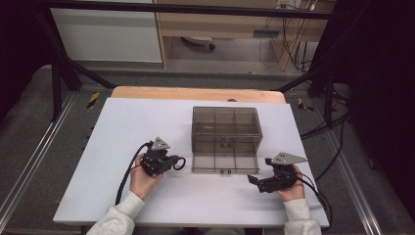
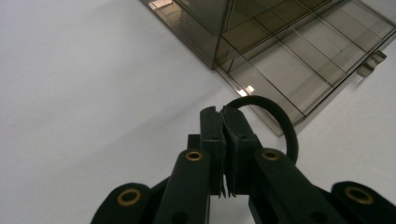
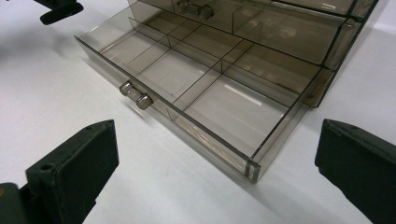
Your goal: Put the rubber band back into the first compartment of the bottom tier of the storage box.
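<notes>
A smoky see-through drawer box (image 1: 226, 122) stands at the middle of the white table. Its bottom drawer (image 1: 224, 161) (image 2: 289, 70) (image 3: 201, 79) is pulled out toward me, and its divided compartments hold nothing. The drawer's small knob handle (image 3: 135, 95) faces me. My left gripper (image 1: 172, 163) (image 2: 225, 122) lies just left of the drawer, shut on a black ring (image 1: 180, 163) (image 2: 280, 121) that loops out past its tips. My right gripper (image 1: 259, 170) (image 3: 217, 163) is open with nothing between its jaws, just off the drawer's front right corner.
The box's upper drawer (image 1: 225, 139) is closed. The white table top (image 1: 122, 196) has bare room on both sides of the box and in front. Black frame bars (image 1: 58, 83) and cables (image 1: 328, 122) run along the table's sides and back.
</notes>
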The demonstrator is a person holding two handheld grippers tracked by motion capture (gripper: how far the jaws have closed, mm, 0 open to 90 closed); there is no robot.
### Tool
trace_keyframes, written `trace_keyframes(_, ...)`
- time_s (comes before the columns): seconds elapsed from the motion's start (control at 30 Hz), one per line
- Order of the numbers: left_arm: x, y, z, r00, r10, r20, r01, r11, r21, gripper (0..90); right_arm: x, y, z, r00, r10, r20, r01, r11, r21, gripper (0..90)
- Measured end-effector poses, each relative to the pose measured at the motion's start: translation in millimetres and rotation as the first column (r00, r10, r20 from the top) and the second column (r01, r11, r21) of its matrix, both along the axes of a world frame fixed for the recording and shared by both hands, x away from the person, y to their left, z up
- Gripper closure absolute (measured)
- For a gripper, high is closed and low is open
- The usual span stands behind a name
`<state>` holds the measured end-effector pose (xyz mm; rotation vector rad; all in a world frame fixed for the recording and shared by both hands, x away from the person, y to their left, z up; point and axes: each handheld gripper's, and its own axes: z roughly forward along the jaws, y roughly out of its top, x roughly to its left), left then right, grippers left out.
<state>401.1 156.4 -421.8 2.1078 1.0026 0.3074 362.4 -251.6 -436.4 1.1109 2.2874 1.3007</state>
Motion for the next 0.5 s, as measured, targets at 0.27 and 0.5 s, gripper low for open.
trace_keyframes(0.27,-2.2,-2.4,2.5,0.9999,-0.007,0.008,0.007,1.0,-0.004,87.0,-0.1,0.0,0.1,1.0,0.0,0.0,0.0,1.0,0.001,0.3)
trace_keyframes(0.5,-4.4,-4.8,5.2,0.9998,-0.015,0.014,0.015,0.9999,-0.008,87.0,0.0,0.0,0.1,1.0,0.001,0.0,-0.001,1.0,0.0,0.3)
